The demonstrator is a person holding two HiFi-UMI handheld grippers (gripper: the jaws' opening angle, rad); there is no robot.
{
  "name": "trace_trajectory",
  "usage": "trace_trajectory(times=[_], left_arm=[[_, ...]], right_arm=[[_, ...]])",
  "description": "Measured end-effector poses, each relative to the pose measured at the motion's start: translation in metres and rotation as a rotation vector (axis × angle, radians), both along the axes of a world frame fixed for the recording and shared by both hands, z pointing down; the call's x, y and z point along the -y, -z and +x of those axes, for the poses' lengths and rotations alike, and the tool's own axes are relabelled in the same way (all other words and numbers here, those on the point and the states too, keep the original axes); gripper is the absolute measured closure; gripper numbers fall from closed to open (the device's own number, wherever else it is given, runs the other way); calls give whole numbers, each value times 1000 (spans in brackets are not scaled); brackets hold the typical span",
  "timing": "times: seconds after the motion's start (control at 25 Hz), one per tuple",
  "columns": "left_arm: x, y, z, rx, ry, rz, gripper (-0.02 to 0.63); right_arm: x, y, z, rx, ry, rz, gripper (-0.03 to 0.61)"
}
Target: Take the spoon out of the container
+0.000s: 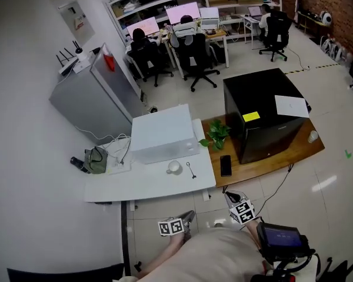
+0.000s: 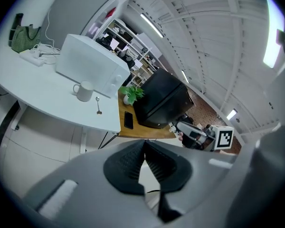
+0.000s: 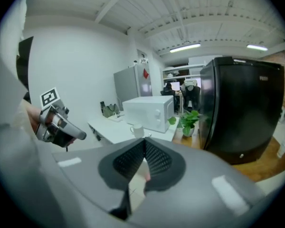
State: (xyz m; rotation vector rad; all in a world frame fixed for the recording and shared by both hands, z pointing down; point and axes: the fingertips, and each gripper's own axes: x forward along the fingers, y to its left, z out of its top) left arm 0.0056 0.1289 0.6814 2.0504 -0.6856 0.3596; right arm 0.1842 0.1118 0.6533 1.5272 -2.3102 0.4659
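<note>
The small silver metal spoon (image 1: 190, 169) lies flat on the white bench (image 1: 147, 187), outside the white ceramic mug (image 1: 174, 167) and just beside it, on the side nearer our right gripper (image 3: 144, 148). We hold that gripper low and close to our body, well short of the bench edge, with its jaws pressed together and nothing between them. Our left gripper (image 2: 143, 148) hangs beside it at about the same height. It is also well back from the spoon, and its ridged black pads meet with nothing caught in them. Beyond the mug, farther from both grippers, a boxy white microwave oven (image 1: 163, 133) sits on the same bench. Off toward the right gripper's side, a brown wooden bench (image 1: 276, 156) butts against the white one. It carries a flat black phone (image 1: 225, 165), a small green leafy plant (image 1: 216, 134) and a tall black cabinet (image 1: 262, 119).
</note>
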Motion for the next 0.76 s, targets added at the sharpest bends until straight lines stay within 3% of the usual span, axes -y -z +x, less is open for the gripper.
trace_trajectory(times=[0.24, 0.76], left_arm=[[-6, -12, -4, -24, 22, -37, 614], [-9, -17, 2, -15, 31, -31, 614]], right_arm=[[-9, 2, -9, -10, 11, 2, 577], [-12, -8, -21, -50, 88, -4, 576]])
